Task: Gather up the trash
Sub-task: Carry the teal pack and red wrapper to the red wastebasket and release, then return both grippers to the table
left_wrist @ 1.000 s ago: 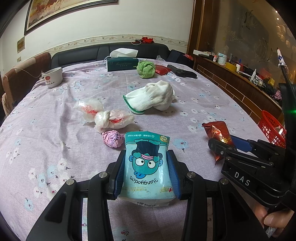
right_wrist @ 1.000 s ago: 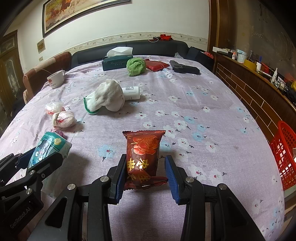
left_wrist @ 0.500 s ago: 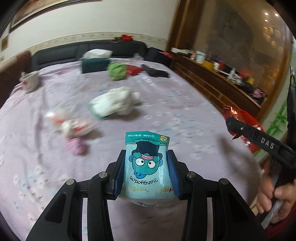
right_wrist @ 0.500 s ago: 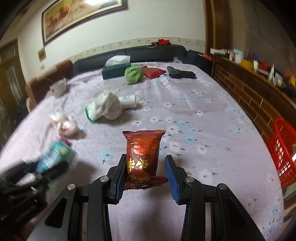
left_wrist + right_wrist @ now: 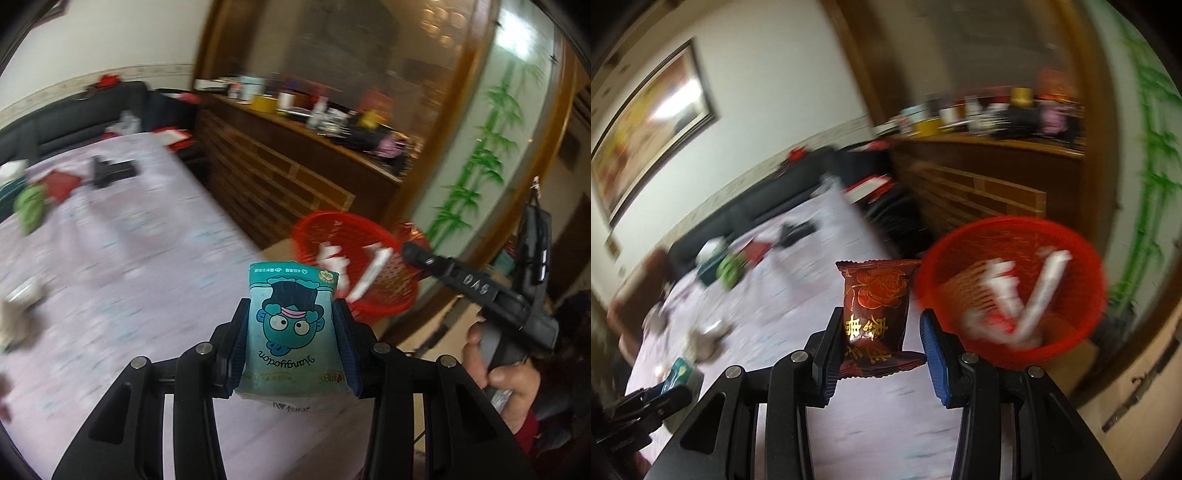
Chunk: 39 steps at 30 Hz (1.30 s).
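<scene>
Left tool [image 5: 291, 347]: pressed on the 2 side edges of a teal plastic snack packet with a cartoon face [image 5: 291, 332], packet upright between the blue pads so it can be carried clear of the worktop.
Right tool [image 5: 877, 339]: pinching a dark red foil snack wrapper with a gold rose print [image 5: 875, 306]; the left pad presses the wrapper, the right pad's contact is hard to tell.
Red mesh plastic basket [image 5: 1067, 332]: stands off the right edge of the lilac flowered cloth-covered worktop [image 5: 879, 417], white and red scraps already inside; likely the drop point for both packets.
Why held high: both packets ride above the worktop's right edge, probably to clear the basket rim.
Left behind: a green cloth ball [image 5: 31, 205] and a black object [image 5: 110, 171] near the far edge.
Change from 1 second ago: both tools have swung from facing the worktop's middle toward its right edge; the basket, then at the frame margin, now sits just ahead; grips unchanged.
</scene>
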Each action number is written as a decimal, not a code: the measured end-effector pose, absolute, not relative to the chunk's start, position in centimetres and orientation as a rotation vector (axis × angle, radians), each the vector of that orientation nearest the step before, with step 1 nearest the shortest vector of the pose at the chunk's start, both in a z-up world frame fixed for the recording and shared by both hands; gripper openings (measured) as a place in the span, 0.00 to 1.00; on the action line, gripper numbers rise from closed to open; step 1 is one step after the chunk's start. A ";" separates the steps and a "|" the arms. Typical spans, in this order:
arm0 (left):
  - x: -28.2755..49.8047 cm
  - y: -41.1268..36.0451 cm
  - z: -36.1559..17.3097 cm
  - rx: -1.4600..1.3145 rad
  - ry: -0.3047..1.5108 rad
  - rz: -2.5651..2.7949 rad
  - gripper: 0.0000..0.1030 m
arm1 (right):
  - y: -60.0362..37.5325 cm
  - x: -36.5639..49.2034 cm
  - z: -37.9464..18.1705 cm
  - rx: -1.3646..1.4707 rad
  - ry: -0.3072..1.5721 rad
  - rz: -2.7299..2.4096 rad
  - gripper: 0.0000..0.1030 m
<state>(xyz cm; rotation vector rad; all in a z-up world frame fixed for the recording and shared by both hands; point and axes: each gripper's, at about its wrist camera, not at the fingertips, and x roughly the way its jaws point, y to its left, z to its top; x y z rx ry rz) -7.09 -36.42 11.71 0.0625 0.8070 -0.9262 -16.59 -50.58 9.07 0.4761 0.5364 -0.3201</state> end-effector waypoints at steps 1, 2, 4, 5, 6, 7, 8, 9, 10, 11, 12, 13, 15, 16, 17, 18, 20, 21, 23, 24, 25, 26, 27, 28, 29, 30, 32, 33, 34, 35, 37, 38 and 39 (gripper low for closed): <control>-7.2 -37.7 11.7 0.070 0.807 -0.941 0.40 | -51.7 -16.9 9.1 0.491 0.535 -0.329 0.43; -7.1 -39.5 11.7 0.082 0.811 -0.957 0.40 | -53.2 -17.4 9.1 0.515 0.531 -0.337 0.43; -6.9 -42.8 11.5 0.101 0.824 -0.983 0.40 | -55.7 -17.9 9.1 0.553 0.526 -0.343 0.43; -6.7 -44.1 11.3 0.108 0.827 -0.990 0.40 | -56.7 -18.1 9.1 0.570 0.523 -0.349 0.43; -6.7 -45.0 11.1 0.113 0.830 -0.989 0.40 | -57.5 -18.2 9.1 0.580 0.522 -0.351 0.43; -6.4 -46.1 10.8 0.108 0.835 -0.986 0.45 | -58.4 -18.2 9.0 0.593 0.521 -0.353 0.43; -6.1 -46.8 10.6 0.098 0.837 -0.988 0.50 | -59.4 -18.2 9.0 0.605 0.522 -0.360 0.43; -5.7 -47.4 10.3 0.091 0.839 -0.985 0.53 | -60.2 -18.2 8.9 0.614 0.523 -0.365 0.43; -5.2 -47.9 10.0 0.083 0.842 -0.972 0.59 | -60.9 -18.2 8.9 0.623 0.522 -0.365 0.43; -5.1 -48.0 9.9 0.076 0.847 -0.962 0.61 | -61.8 -18.1 8.8 0.636 0.522 -0.363 0.44; -4.9 -48.1 9.8 0.069 0.856 -0.955 0.61 | -62.6 -18.0 8.7 0.649 0.525 -0.365 0.44; -4.8 -47.9 9.7 0.060 0.866 -0.959 0.61 | -63.3 -17.8 8.5 0.665 0.525 -0.369 0.44; -4.9 -46.7 9.6 0.060 0.875 -0.961 0.61 | -64.7 -17.4 8.2 0.683 0.524 -0.356 0.57; -5.3 -45.7 9.7 0.067 0.866 -0.955 0.61 | -65.2 -17.4 8.1 0.684 0.523 -0.362 0.63; -5.6 -44.8 9.8 0.073 0.854 -0.947 0.62 | -65.7 -17.6 8.0 0.684 0.519 -0.378 0.69; -5.9 -44.0 10.0 0.082 0.843 -0.935 0.62 | -66.0 -17.8 8.0 0.688 0.515 -0.386 0.69; -6.6 -41.5 10.1 0.091 0.814 -0.896 0.63 | -66.1 -18.3 8.0 0.694 0.503 -0.378 0.69; -6.9 -40.3 10.2 0.093 0.803 -0.879 0.64 | -65.9 -18.8 8.0 0.690 0.494 -0.384 0.69; -7.5 -37.5 10.4 0.107 0.780 -0.831 0.64 | -65.3 -19.4 8.1 0.679 0.487 -0.386 0.69; -7.7 -36.3 10.4 0.106 0.773 -0.815 0.64 | -64.7 -19.7 8.1 0.672 0.487 -0.374 0.69; -8.0 -34.6 10.4 0.104 0.765 -0.789 0.65 | -63.9 -19.8 8.1 0.664 0.488 -0.360 0.69; -8.1 -33.1 10.3 0.107 0.762 -0.759 0.65 | -63.1 -19.7 8.1 0.655 0.490 -0.350 0.69; -8.2 -31.7 10.2 0.107 0.761 -0.736 0.65 | -62.1 -19.6 8.2 0.641 0.494 -0.336 0.69; -8.2 -30.6 10.2 0.104 0.763 -0.719 0.65 | -61.1 -19.4 8.2 0.627 0.501 -0.318 0.69; -8.2 -29.1 10.0 0.098 0.768 -0.697 0.65 | -59.5 -19.0 8.3 0.606 0.515 -0.282 0.69; -8.2 -28.1 10.0 0.093 0.772 -0.679 0.65 | -58.3 -18.5 8.3 0.591 0.526 -0.252 0.69; -8.0 -24.8 9.5 0.069 0.782 -0.621 0.65 | -55.5 -17.4 8.4 0.562 0.553 -0.186 0.69; -7.8 -23.0 9.3 0.052 0.787 -0.594 0.65 | -54.6 -17.0 8.3 0.550 0.563 -0.166 0.69; -7.6 -21.5 9.0 0.039 0.794 -0.563 0.65 | -53.2 -16.3 8.3 0.531 0.578 -0.141 0.69; -7.3 -20.0 8.7 0.028 0.805 -0.525 0.65 | -51.4 -15.6 8.2 0.502 0.597 -0.112 0.69; -6.6 -16.3 7.9 -0.009 0.822 -0.441 0.65 | -48.9 -14.5 7.9 0.473 0.629 -0.065 0.69; -6.3 -14.6 7.6 -0.030 0.825 -0.407 0.65 | -47.6 -13.9 7.6 0.463 0.646 -0.038 0.69; -5.9 -12.4 7.1 -0.053 0.834 -0.358 0.65 | -46.6 -13.5 7.4 0.451 0.662 -0.014 0.69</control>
